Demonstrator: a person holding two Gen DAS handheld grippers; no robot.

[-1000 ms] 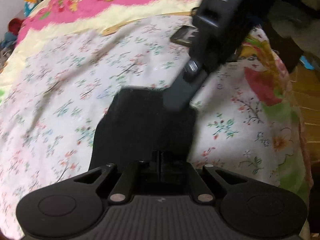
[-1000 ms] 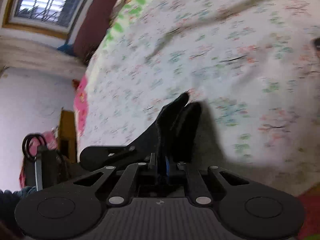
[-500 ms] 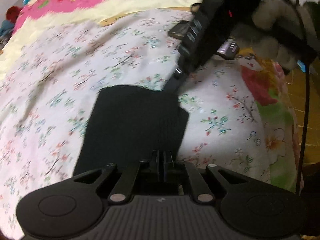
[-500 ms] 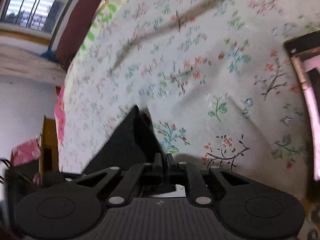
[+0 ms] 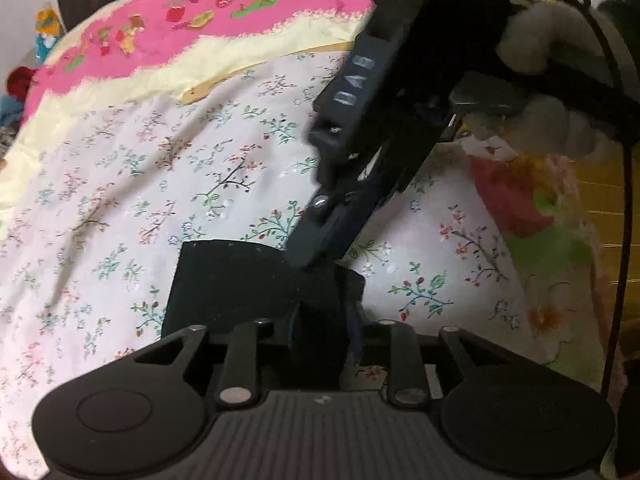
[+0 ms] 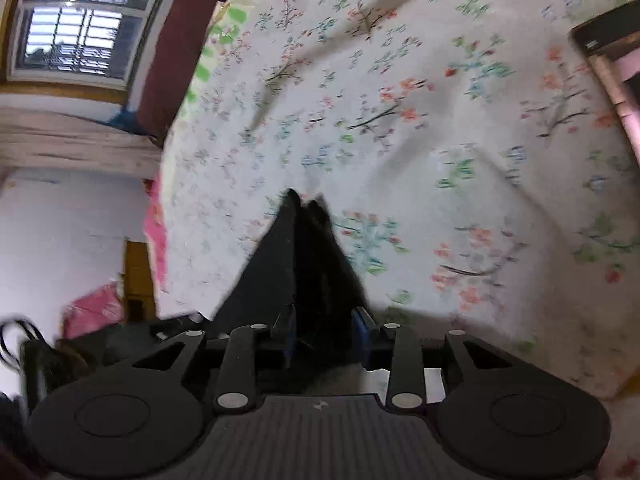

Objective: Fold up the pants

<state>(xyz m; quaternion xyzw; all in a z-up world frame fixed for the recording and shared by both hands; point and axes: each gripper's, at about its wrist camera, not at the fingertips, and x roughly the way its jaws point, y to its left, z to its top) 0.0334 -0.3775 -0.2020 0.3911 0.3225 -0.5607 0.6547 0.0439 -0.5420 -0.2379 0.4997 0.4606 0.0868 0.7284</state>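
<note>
The black pants [image 5: 240, 280] lie folded into a flat rectangle on the floral bedsheet [image 5: 140, 184]. My left gripper [image 5: 326, 320] sits at the fold's near right corner. Its jaws are opening, with black cloth still between the parted fingers. The right gripper's body [image 5: 360, 140] slants down from the upper right and its tips meet the fold's far right corner. In the right wrist view, the pants [image 6: 304, 264] rise as a dark ridge between the fingers of my right gripper [image 6: 324, 328]. These jaws are opening too, and the blue pads stand off the cloth.
A pink and yellow blanket [image 5: 200, 20] covers the bed's far side, with a pale wooden stick [image 5: 200, 90] at its edge. A fuzzy sleeve [image 5: 532, 48] and a cable hang at the upper right. A dark flat device [image 6: 608, 36] lies on the sheet; a window [image 6: 72, 20] is beyond the bed.
Both pairs of jaws were shut on the black cloth and now stand apart. The pants have settled flat on the sheet, and the right gripper has come lower.
</note>
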